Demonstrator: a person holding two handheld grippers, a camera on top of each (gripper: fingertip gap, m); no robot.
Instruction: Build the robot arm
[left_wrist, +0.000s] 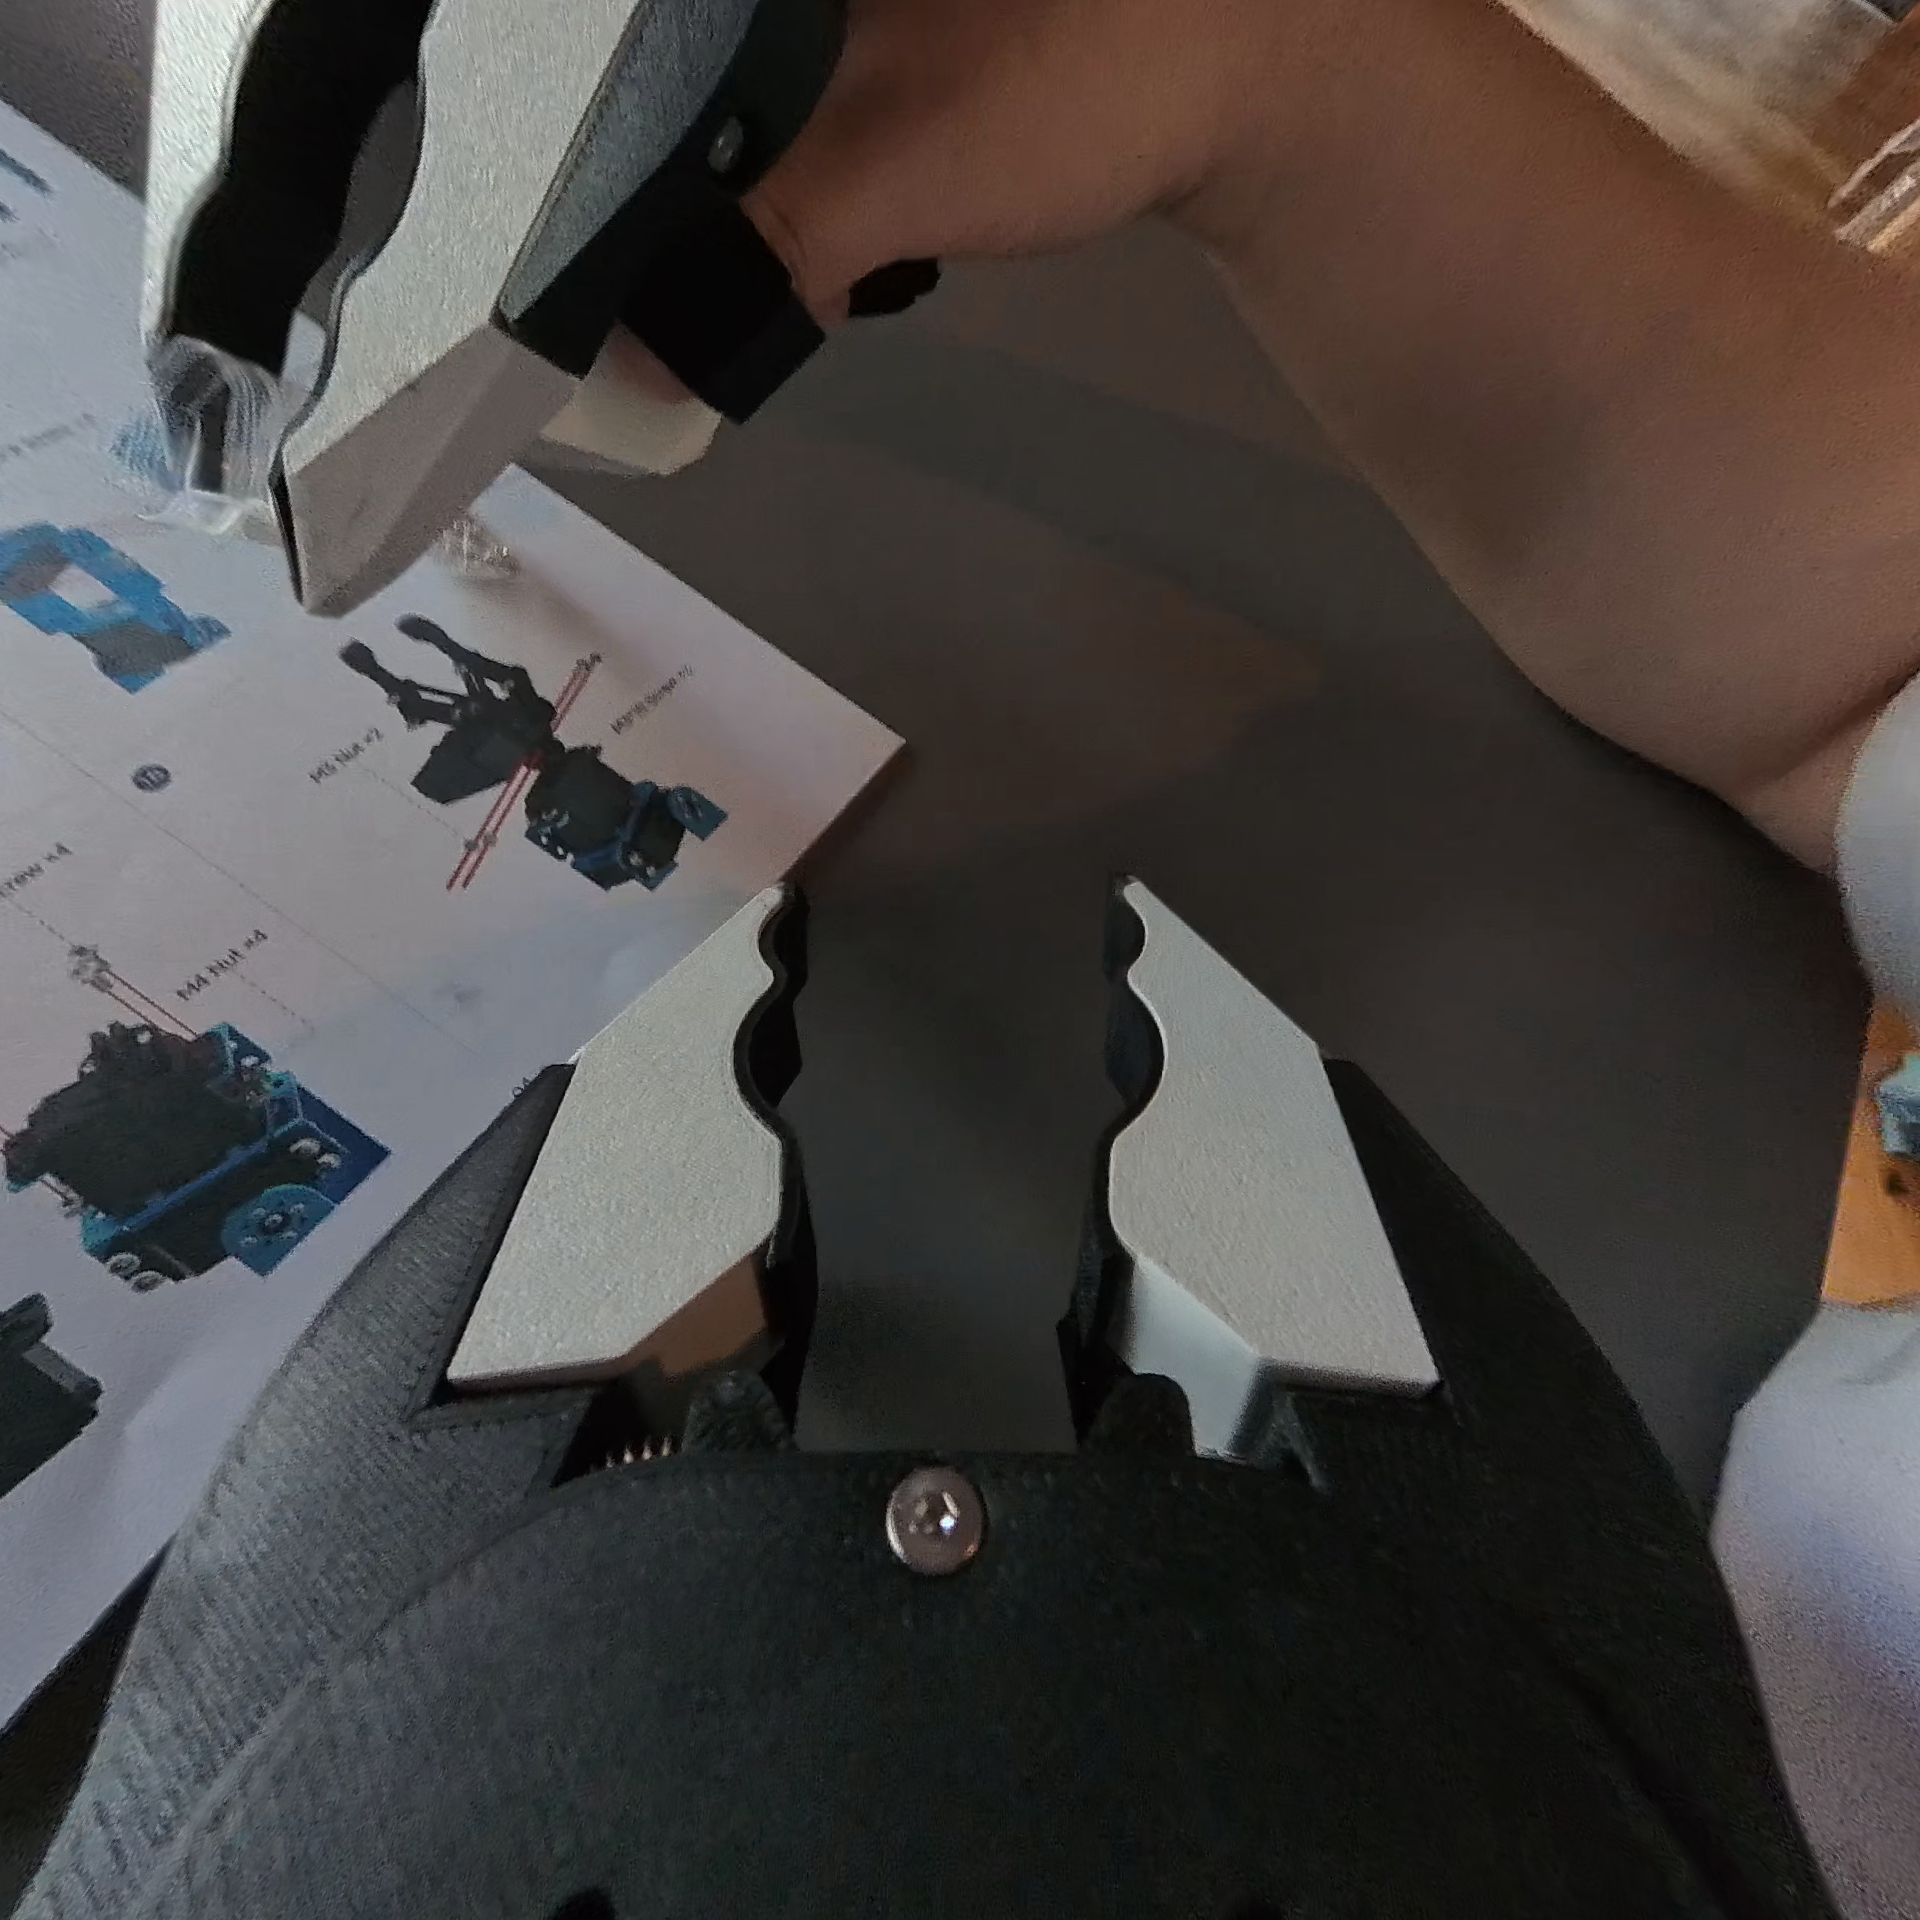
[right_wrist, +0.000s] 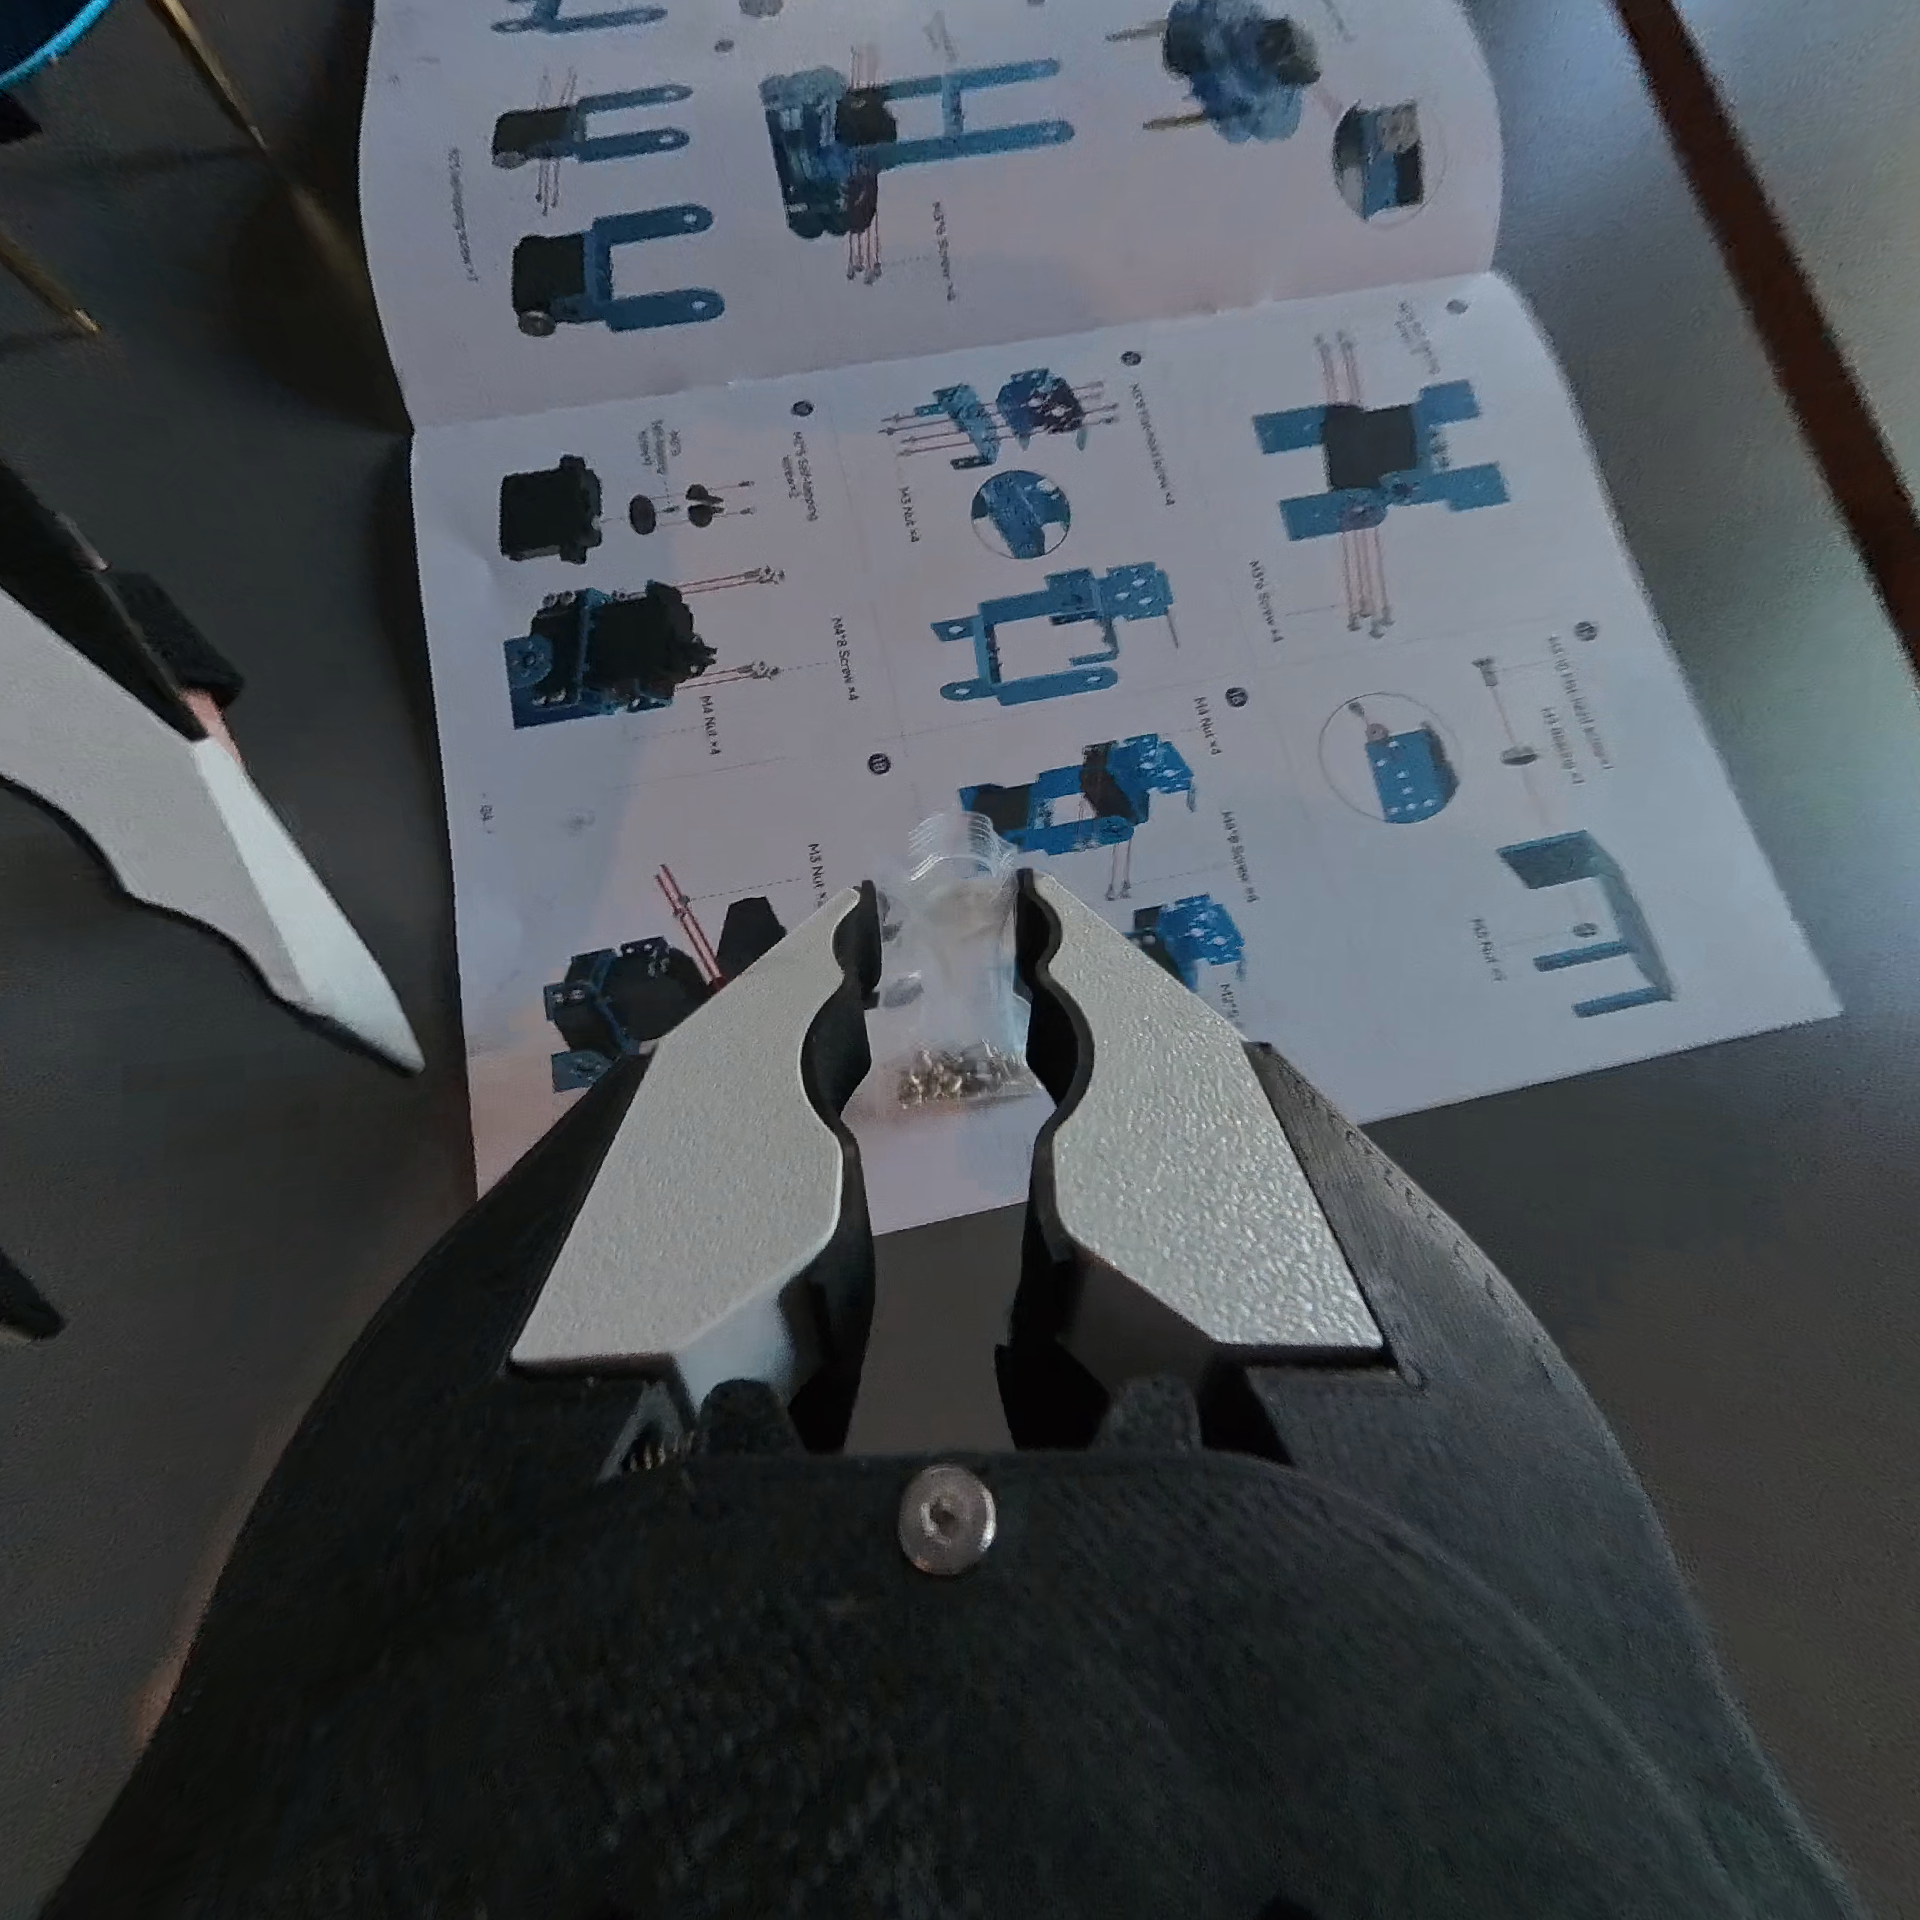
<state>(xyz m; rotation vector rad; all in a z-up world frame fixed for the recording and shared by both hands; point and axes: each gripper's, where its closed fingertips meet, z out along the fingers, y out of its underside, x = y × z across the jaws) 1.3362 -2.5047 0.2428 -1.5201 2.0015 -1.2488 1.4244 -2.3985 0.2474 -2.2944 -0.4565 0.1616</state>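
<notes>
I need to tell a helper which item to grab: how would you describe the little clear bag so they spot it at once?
Find the open instruction booklet with blue part drawings, lying on the dark table. Near its closest edge, between the tips of the right gripper, lies the small clear plastic bag. It is the only loose object on the pages, with tiny metal screws heaped at its near end.

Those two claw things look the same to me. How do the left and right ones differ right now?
The left gripper has nothing between its fingers, only bare dark table; the right gripper has a small clear bag of screws between its fingers. The left one sits beside the instruction sheet; the right one is over it. The left one's gap looks wider. Both are open, with white fingers on black bodies.
</notes>
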